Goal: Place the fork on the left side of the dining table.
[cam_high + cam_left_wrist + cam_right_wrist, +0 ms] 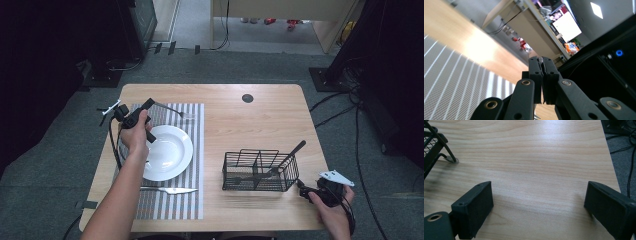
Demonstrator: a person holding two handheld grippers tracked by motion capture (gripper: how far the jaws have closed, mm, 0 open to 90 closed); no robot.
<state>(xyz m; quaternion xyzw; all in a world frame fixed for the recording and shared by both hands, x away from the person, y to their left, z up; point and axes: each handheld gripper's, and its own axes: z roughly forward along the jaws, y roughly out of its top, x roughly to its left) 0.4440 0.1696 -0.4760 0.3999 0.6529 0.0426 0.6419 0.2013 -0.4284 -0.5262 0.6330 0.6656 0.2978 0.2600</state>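
Note:
My left gripper (149, 104) hovers over the far left part of the striped placemat (192, 135), just beyond the white plate (170, 152). It is shut on the handle of a silver fork (172, 109), whose tines point right over the mat. In the left gripper view the jaws of this gripper (541, 60) are pressed together with a sliver of metal (540, 59) between the tips. My right gripper (303, 190) rests near the table's front right corner, beside the black wire basket (260, 171). Its jaws (537, 195) stand wide open over bare wood.
A knife (170, 190) lies on the mat in front of the plate. The basket holds a black-handled utensil (292, 152) leaning out to the right; its corner (439, 147) is seen in the right gripper view. A round dark grommet (247, 98) sits at the table's far edge.

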